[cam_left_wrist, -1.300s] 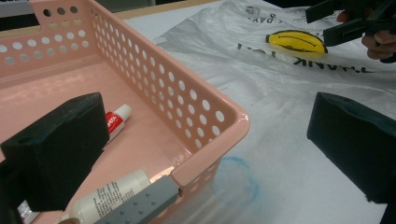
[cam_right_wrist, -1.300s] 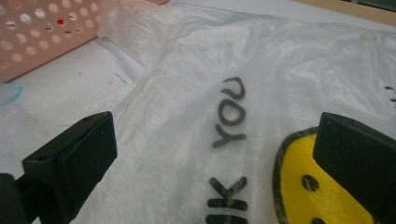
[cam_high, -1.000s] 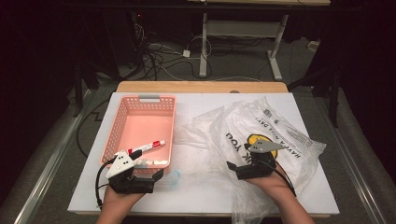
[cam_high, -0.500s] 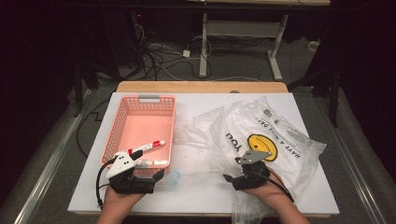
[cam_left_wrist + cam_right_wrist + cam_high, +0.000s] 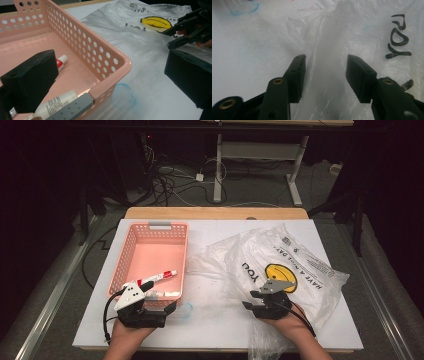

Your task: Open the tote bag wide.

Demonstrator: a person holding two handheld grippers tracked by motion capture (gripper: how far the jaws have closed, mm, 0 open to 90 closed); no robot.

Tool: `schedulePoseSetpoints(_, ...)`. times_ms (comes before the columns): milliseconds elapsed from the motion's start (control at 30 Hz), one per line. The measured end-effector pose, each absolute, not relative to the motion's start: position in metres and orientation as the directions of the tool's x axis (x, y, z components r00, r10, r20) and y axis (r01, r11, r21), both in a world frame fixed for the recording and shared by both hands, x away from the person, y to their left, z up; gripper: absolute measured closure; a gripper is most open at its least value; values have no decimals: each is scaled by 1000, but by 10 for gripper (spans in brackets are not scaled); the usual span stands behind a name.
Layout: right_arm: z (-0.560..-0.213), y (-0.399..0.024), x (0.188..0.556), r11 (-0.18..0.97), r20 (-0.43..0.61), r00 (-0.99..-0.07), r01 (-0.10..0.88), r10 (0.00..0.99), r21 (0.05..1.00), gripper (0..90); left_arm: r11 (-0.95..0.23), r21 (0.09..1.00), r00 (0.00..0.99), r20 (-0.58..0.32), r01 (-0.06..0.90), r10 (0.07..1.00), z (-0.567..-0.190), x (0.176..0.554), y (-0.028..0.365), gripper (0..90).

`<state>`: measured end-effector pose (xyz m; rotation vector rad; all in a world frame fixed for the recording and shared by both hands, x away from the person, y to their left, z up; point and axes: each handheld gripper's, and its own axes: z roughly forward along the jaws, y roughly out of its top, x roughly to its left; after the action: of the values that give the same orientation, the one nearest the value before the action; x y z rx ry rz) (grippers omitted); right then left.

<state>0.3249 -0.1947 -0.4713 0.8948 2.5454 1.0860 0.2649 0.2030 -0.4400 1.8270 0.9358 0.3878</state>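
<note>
Right tool (image 5: 325, 72): jaws partly open, astride a raised fold of the bag (image 5: 329, 50). They have just been closing. The fold stands between the pads, yet a gap shows on each side, so no grip so far. In the high view this tool (image 5: 257, 301) sits at the bag's near left edge.

Left tool (image 5: 165, 309): jaws wide, holding nothing. One jaw hangs inside the basket's near corner, the other outside it over the tabletop.

Bag (image 5: 285, 270): clear plastic, yellow smiley print, crumpled flat on the tabletop (image 5: 210, 320), just right of the basket (image 5: 129, 255).

Basket: pink, perforated, left of the bag. Contents: a red-and-white tube (image 5: 160, 276) near the front wall, a white tube (image 5: 56, 103) and a grey bar (image 5: 72, 110) in the near corner beside the left tool.

Progress, by my reckoning: early. The work looks like taking up the bag, perhaps to open it for the basket's contents. Bag still lies flat, unlifted. The tubes are still in the basket. Left to do: finish the pinch, raise the fold.

Change from the earlier frame: right tool now nearer the person, at the bag's edge rather than over the smiley; jaws narrower. Left tool, basket and tubes unchanged.
</note>
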Motion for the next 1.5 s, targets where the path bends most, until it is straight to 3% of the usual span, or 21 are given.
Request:
schedulePoseSetpoints(567, -470, -204, 327, 521, 45, -778, 461, 626, 718, 633, -200, 882, 649, -144, 426, 747, -440, 265, 203, 0)
schedulePoseSetpoints(733, -473, -206, 329, 521, 46, -774, 468, 632, 714, 755, -198, 881, 647, -146, 429, 748, -440, 266, 204, 0)
schedulePoseSetpoints(767, -472, -207, 329, 519, 31, -772, 455, 635, 723, 823, -198, 881, 647, -147, 429, 749, -440, 266, 204, 0)
schedulePoseSetpoints(900, -469, -209, 327, 502, 20, -762, 446, 647, 741, 898, -204, 881, 650, -142, 427, 747, -439, 266, 204, 0)
schedulePoseSetpoints(1500, -439, -215, 319, 400, -31, -738, 329, 674, 855, 900, -198, 882, 649, -148, 428, 746, -438, 268, 208, 0)
